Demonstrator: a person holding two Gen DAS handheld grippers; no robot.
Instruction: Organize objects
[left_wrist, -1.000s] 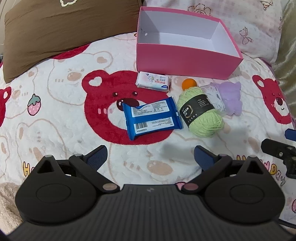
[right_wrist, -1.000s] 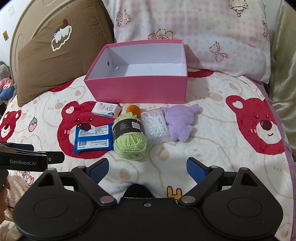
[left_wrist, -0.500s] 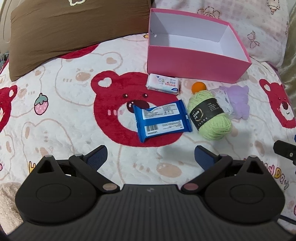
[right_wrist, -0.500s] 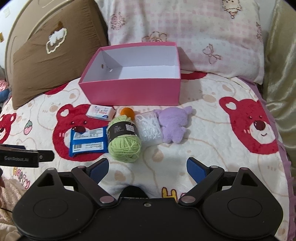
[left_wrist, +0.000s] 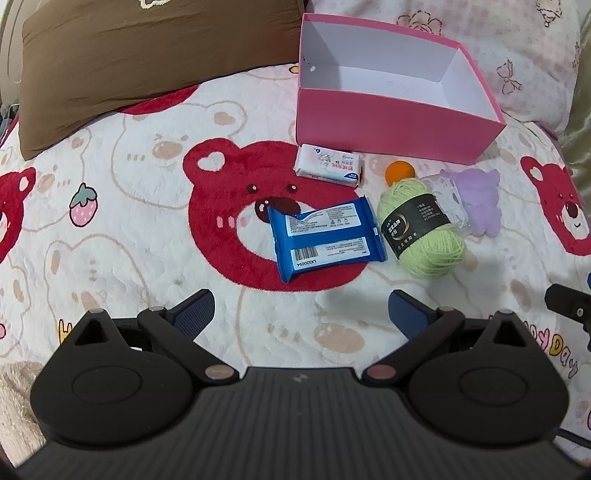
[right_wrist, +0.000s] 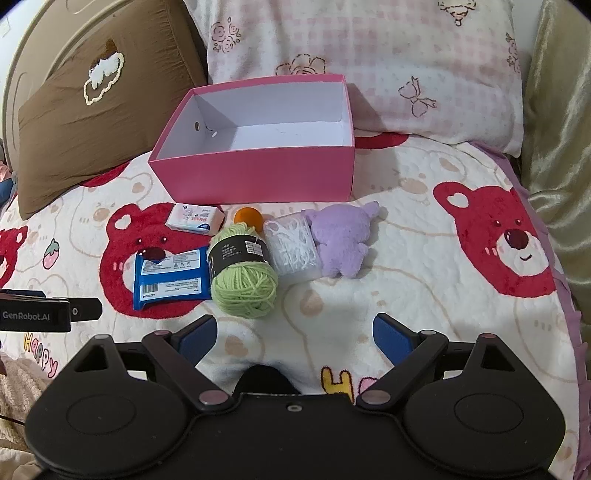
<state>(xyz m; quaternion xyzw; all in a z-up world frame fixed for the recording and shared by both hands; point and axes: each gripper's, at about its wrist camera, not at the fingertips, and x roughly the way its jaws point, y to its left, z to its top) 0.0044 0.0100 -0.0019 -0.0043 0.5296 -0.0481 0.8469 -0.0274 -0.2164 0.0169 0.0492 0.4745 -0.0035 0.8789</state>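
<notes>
An empty pink box (left_wrist: 388, 123) (right_wrist: 258, 177) stands at the back of the bed. In front of it lie a white tissue pack (left_wrist: 328, 165) (right_wrist: 195, 218), an orange ball (left_wrist: 399, 172) (right_wrist: 248, 216), a blue wipes pack (left_wrist: 325, 238) (right_wrist: 171, 277), a green yarn ball (left_wrist: 423, 229) (right_wrist: 243, 275), a clear box of floss picks (right_wrist: 293, 249) (left_wrist: 448, 199) and a purple plush (left_wrist: 480, 201) (right_wrist: 341, 243). My left gripper (left_wrist: 301, 314) is open and empty, short of the wipes pack. My right gripper (right_wrist: 293, 334) is open and empty, short of the yarn and floss box.
A brown pillow (left_wrist: 147, 55) (right_wrist: 99, 99) lies at the back left, a pink patterned pillow (right_wrist: 369, 62) behind the box. A gold curtain (right_wrist: 554, 147) hangs at the right. The left gripper's body (right_wrist: 48, 314) shows at the left edge of the right wrist view.
Both grippers have shifted slightly; the objects now sit a little further right in the left view and left in the right view. Nothing was picked up.
</notes>
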